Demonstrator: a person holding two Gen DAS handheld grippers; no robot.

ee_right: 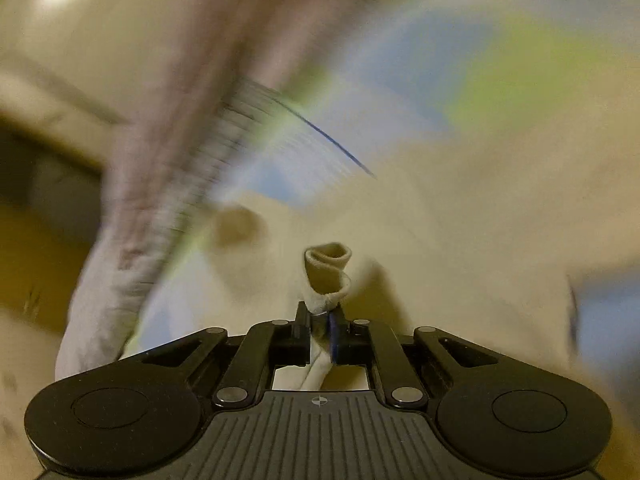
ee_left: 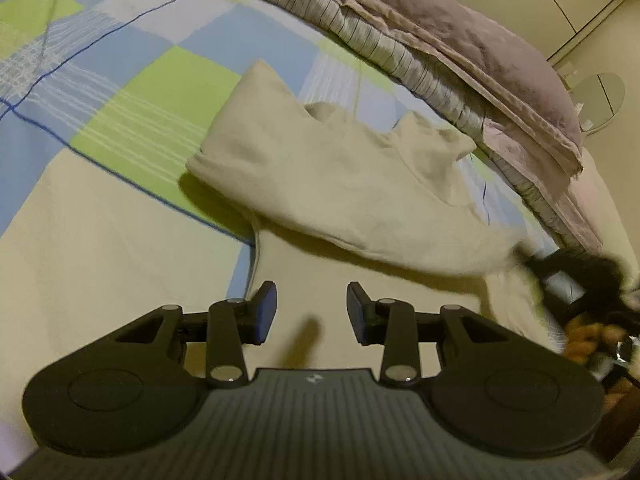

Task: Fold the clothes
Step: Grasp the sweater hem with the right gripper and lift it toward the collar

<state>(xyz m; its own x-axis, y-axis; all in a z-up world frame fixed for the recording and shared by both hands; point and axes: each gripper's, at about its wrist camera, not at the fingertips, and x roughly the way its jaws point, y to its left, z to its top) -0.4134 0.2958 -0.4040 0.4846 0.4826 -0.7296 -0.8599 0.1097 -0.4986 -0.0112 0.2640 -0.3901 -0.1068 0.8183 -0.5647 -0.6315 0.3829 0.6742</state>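
**Cream garment half-lifted on the bed**

A checked sheet (ee_left: 120,80) covers the bed, striped and mauve bedding (ee_left: 460,52) heaped behind. The garment (ee_left: 340,184) lies across it. The right gripper (ee_right: 320,322) pinches a bunched edge; the left gripper (ee_left: 311,308) hovers, fingers apart.

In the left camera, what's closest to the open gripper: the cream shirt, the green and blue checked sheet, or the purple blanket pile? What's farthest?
From the left gripper, nearest first:
1. Cream cloth shirt, right under and ahead of the open jaws.
2. Green and blue checked bed sheet, beyond it to the left.
3. Folded purple blanket pile, far back on the right.
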